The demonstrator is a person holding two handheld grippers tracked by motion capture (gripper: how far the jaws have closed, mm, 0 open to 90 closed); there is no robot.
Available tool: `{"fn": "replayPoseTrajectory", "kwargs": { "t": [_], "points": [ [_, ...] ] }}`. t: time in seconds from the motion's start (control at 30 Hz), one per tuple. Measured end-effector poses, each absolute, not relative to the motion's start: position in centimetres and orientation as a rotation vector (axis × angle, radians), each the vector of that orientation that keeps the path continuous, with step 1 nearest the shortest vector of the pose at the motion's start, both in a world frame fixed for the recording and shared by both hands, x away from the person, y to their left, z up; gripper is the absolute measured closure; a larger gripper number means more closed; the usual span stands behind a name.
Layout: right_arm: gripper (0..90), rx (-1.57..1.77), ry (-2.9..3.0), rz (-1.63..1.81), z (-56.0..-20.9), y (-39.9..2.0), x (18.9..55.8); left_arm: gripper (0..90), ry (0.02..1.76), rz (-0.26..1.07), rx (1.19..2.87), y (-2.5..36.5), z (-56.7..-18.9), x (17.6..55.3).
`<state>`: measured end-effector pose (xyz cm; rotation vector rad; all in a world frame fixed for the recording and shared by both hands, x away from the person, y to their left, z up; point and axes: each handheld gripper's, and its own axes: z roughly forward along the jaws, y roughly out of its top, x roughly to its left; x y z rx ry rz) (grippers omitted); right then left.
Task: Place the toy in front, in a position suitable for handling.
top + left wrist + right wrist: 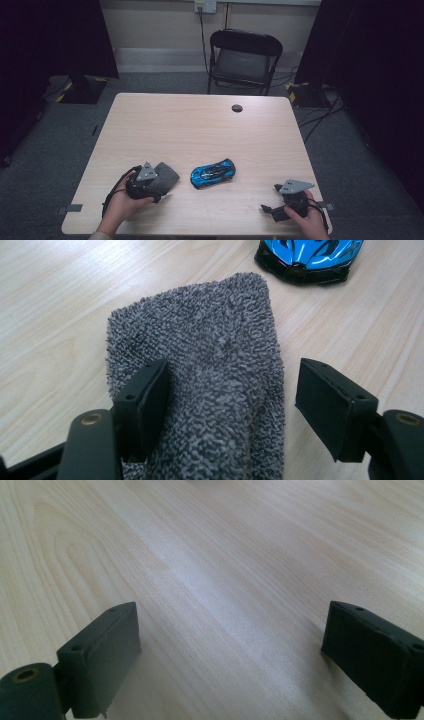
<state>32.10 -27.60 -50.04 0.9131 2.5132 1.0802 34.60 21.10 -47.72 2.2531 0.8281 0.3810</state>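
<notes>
The grey cloth (165, 178) lay folded on the wooden table (200, 125), just to the left of the blue toy car (213, 172) and near the table's front edge. The left gripper (156, 186) sat over the near end of the cloth, held from below by the person's left hand (120, 202). In the left gripper view the cloth (210, 370) ran up between the two black jaws: the left-hand pad pressed into the terry pile, while the right-hand pad stood a little clear of the cloth's edge, so the jaws straddled the cloth without yet clamping it. The far end of the cloth pointed toward the nose of the car (310, 260), which lay just beyond it, apart from the fabric. The car rested on its wheels, slanted, with a bare strip of table between it and the cloth. Well to the right of the car, close to the front right corner, the right gripper (272, 209) rested low over the table in the person's right hand (305, 220). In the right gripper view its jaws stood wide apart with bare wood grain (215, 580) between them, gripping nothing. Far behind the car, a small dark round cap (237, 108) sat in the tabletop near the back edge, and a black folding chair (245, 57) stood beyond the table.
</notes>
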Motion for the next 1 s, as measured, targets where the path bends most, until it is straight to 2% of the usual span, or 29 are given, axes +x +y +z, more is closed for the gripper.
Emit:
{"fn": "replayPoseTrajectory", "kwargs": {
  "t": [0.13,0.53,0.67,0.8,0.87,0.9,1.0],
  "points": [
    [7.7,0.913,2.513,1.080,-50.0,-27.6,32.1,30.6,0.831,0.383,2.245,21.4,-47.9,34.7],
    [6.6,0.905,2.517,1.078,-50.1,-27.6,32.1,18.8,0.831,0.377,2.252,21.1,-48.9,34.8],
    [5.1,0.904,2.522,1.071,-50.1,-27.4,32.2,19.0,0.825,0.378,2.242,21.3,-49.1,34.8],
    [5.1,0.907,2.527,1.064,-50.0,-27.4,32.3,26.2,0.811,0.401,2.240,21.5,-49.2,34.8],
    [7.1,0.912,2.542,1.077,-49.8,-27.3,32.5,26.2,0.807,0.401,2.231,21.6,-49.2,34.8],
    [11.3,0.916,2.551,1.116,-49.6,-27.2,32.6,26.3,0.796,0.404,2.236,21.7,-49.2,34.7],
    [11.7,0.896,2.564,1.115,-49.4,-26.9,32.8,27.4,0.802,0.407,2.236,21.6,-49.2,34.7]
  ]
}}
